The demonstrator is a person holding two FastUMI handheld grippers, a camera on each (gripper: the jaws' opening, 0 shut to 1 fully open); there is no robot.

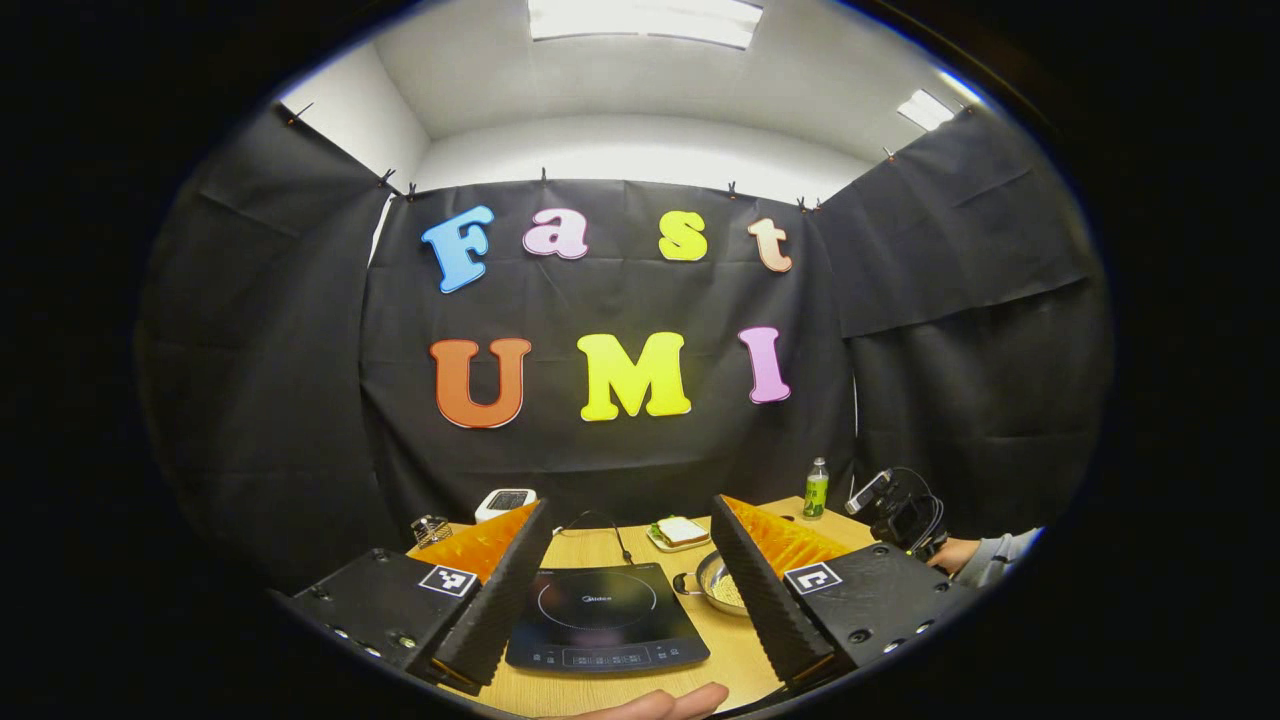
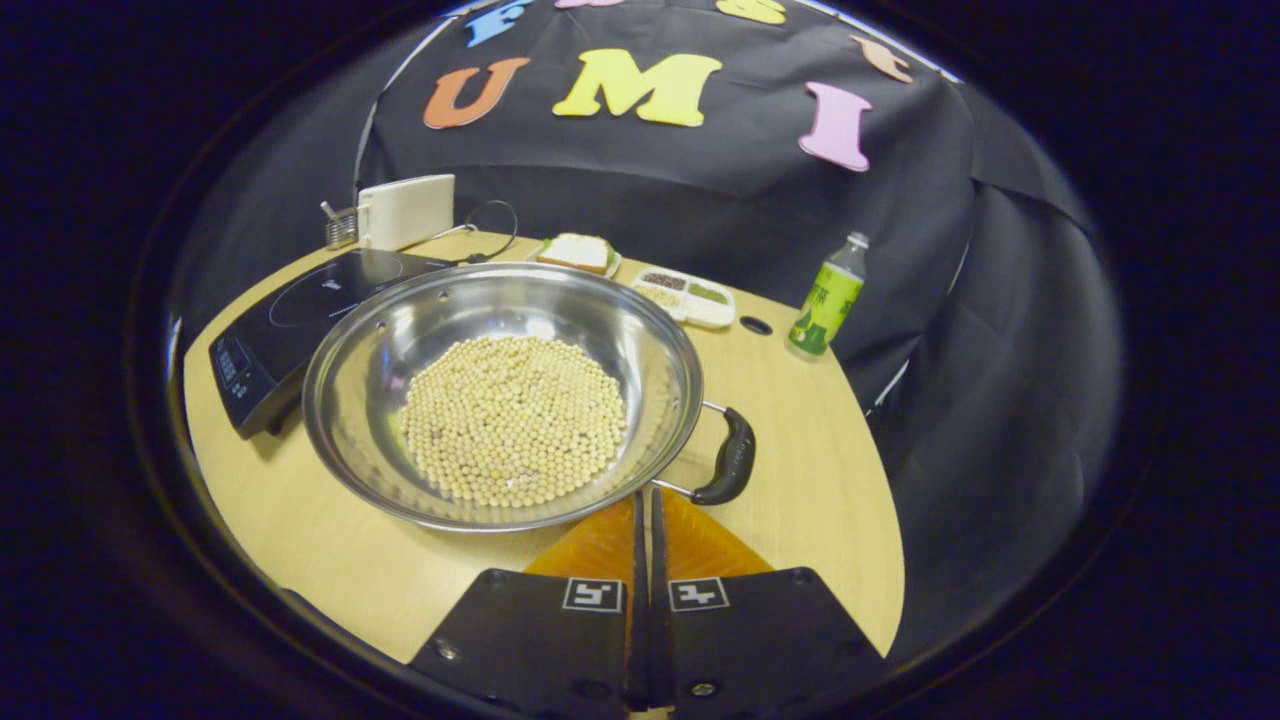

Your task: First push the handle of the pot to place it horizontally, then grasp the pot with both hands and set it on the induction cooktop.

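The pot (image 2: 500, 395) sits on the counter (image 2: 810, 500) just right of the induction cooktop (image 2: 300, 310), its steel bowl holding a loose layer of pale beans (image 2: 515, 415). Its near handle (image 2: 728, 457) points off to the right. A hard or off-centre shove on that handle could spin the pot too far, knock it into the cooktop, or slosh beans over the rim; a tilted two-handed lift could spill them too. The right gripper (image 2: 645, 505) hovers at the pot's near rim beside the handle, fingers pressed together on nothing. The left gripper (image 1: 620, 590) hangs above the cooktop, fingers wide apart and empty. A green bottle (image 2: 828, 297) stands well apart.
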